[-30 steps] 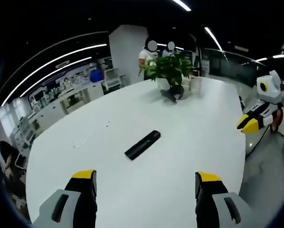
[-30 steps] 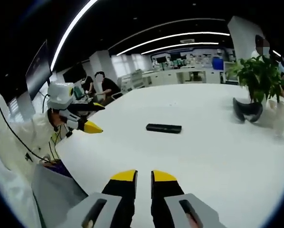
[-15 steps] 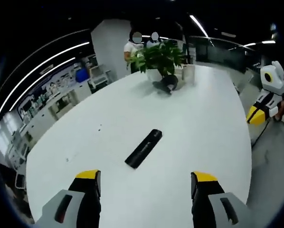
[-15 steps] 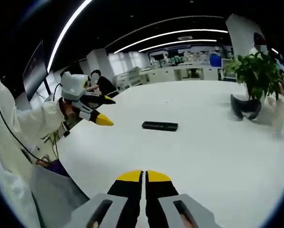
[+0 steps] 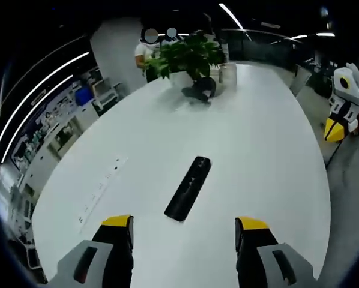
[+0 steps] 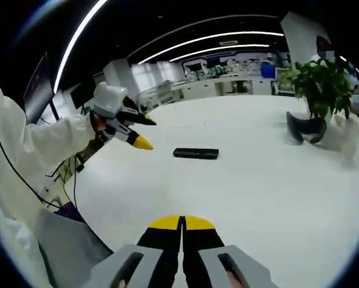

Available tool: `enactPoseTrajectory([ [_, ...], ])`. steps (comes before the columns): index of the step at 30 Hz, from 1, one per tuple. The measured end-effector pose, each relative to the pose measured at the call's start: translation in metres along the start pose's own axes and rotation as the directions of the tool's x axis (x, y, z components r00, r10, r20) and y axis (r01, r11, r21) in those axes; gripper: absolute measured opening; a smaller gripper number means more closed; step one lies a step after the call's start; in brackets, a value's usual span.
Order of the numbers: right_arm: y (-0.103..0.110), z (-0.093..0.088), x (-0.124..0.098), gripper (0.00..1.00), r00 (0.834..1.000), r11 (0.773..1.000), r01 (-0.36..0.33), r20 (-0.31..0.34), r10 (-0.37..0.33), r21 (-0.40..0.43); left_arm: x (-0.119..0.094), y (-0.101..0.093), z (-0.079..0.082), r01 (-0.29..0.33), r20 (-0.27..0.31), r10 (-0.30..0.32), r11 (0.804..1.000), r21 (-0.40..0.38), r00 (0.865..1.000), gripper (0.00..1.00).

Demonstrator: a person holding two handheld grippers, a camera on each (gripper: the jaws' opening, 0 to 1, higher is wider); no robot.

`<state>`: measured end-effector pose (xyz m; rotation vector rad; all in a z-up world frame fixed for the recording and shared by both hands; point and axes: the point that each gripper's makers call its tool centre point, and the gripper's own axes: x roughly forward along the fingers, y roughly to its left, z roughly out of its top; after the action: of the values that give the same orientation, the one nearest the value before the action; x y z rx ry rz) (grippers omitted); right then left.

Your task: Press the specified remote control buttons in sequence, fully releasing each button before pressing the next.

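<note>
A black remote control (image 5: 188, 188) lies flat on the white table (image 5: 251, 150), just ahead of my left gripper (image 5: 184, 228), whose yellow-tipped jaws stand wide open with nothing between them. In the right gripper view the same remote (image 6: 196, 153) lies mid-table, well ahead of my right gripper (image 6: 181, 222), whose jaws are shut together and empty. My left gripper (image 6: 136, 129) also appears there, held by a white-sleeved arm, hovering left of the remote. My right gripper (image 5: 337, 127) appears at the far right edge of the left gripper view, off the table.
A potted green plant (image 5: 188, 54) with a dark object (image 5: 199, 91) at its base stands at the table's far end; it also appears as the plant (image 6: 323, 90) in the right gripper view. A strip of small marks (image 5: 101, 186) lies left of the remote. People stand beyond the plant.
The left gripper has moved in over the table toward the remote, which now lies closer to its jaws. The right gripper's jaws closed from a narrow gap to fully shut.
</note>
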<state>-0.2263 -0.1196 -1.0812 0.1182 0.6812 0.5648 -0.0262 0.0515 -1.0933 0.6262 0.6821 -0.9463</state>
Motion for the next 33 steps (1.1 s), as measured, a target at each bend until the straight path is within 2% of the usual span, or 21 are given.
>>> enactPoseTrajectory([
  [3,-0.002,-0.001,0.000,0.00,1.000,1.000,0.002,-0.003,-0.002,0.012,0.008,0.002,0.001,0.034,-0.021,-0.033,0.999,0.020,0.999,0.61],
  [6,-0.006,-0.005,0.001,0.00,1.000,1.000,0.011,-0.022,-0.011,0.008,0.018,0.002,-0.001,0.076,-0.055,-0.074,0.997,0.025,0.996,0.61],
  [9,-0.009,-0.006,0.000,0.00,0.999,1.000,0.019,-0.031,-0.019,0.005,0.028,0.002,-0.005,0.110,-0.098,-0.103,0.992,0.069,0.990,0.59],
  [14,-0.013,-0.008,0.000,0.00,0.999,1.000,0.024,-0.041,-0.023,0.012,0.046,0.003,-0.007,0.155,-0.124,-0.143,0.984,0.091,0.982,0.53],
  [17,-0.015,-0.009,0.001,0.00,0.999,0.999,0.024,-0.046,-0.023,0.021,0.056,0.004,-0.008,0.180,-0.142,-0.164,0.978,0.103,0.976,0.47],
  [19,-0.015,-0.010,0.001,0.00,0.999,0.999,0.026,-0.048,-0.024,0.024,0.064,0.003,-0.012,0.207,-0.173,-0.187,0.973,0.102,0.967,0.40],
  [20,-0.015,-0.010,0.001,0.00,0.998,0.999,0.027,-0.049,-0.025,0.025,0.067,0.003,-0.013,0.210,-0.178,-0.189,0.972,0.104,0.966,0.38],
  [22,-0.017,-0.010,0.001,0.00,0.998,0.999,0.030,-0.051,-0.029,0.026,0.073,0.004,-0.017,0.223,-0.203,-0.199,0.970,0.101,0.959,0.38],
  [25,-0.018,-0.010,0.001,0.00,0.998,0.999,0.032,-0.054,-0.030,0.032,0.079,0.004,-0.019,0.238,-0.212,-0.213,0.966,0.099,0.954,0.39],
  [31,-0.020,-0.010,0.003,0.00,0.998,0.999,0.028,-0.064,-0.025,0.040,0.093,0.004,-0.028,0.267,-0.255,-0.228,0.955,0.127,0.940,0.34],
  [33,-0.018,-0.007,0.003,0.00,0.998,0.999,0.028,-0.062,-0.026,0.028,0.097,0.005,-0.031,0.280,-0.276,-0.228,0.945,0.166,0.934,0.30],
])
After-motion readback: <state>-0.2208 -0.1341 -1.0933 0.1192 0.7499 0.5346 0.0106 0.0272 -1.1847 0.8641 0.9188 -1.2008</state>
